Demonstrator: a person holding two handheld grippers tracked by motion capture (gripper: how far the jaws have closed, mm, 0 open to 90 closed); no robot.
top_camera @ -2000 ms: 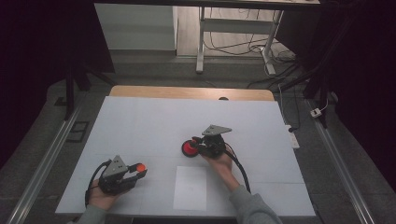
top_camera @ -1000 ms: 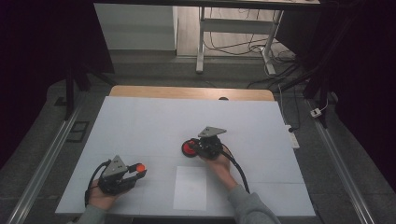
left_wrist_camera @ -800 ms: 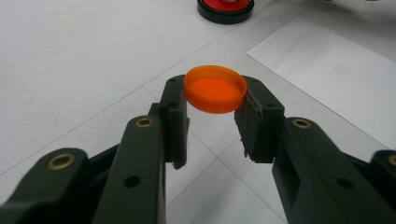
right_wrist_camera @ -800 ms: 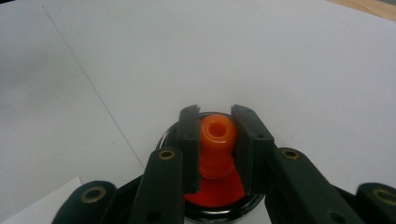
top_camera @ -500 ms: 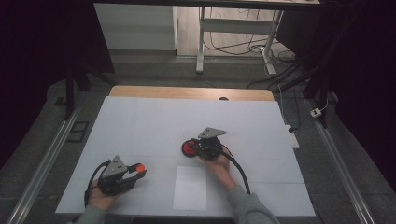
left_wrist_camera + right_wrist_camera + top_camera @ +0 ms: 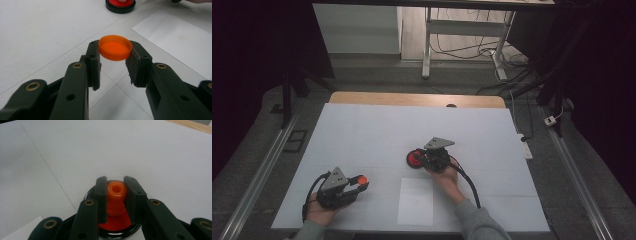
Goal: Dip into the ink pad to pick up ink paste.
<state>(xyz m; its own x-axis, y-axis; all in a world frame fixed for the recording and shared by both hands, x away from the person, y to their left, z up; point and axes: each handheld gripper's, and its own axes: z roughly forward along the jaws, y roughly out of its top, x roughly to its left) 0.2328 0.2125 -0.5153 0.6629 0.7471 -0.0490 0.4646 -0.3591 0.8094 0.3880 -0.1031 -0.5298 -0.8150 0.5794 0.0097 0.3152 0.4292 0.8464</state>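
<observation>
Ahead of the left gripper [image 6: 358, 183] the white desk [image 6: 362, 130] lies bare and open. To its right lies a flat white paper sheet [image 6: 415, 201], no obstacle. Beyond that, the right gripper [image 6: 419, 158] and round black-rimmed red base [image 6: 414, 159] block passage.

Tool [image 6: 116, 198] around orange stamp [image 6: 115, 195]

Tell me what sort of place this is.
Probably a lab or workshop set up for recording. A white table stands on a grey floor between metal rails, with loose cables behind it and a power strip beside it.
</observation>
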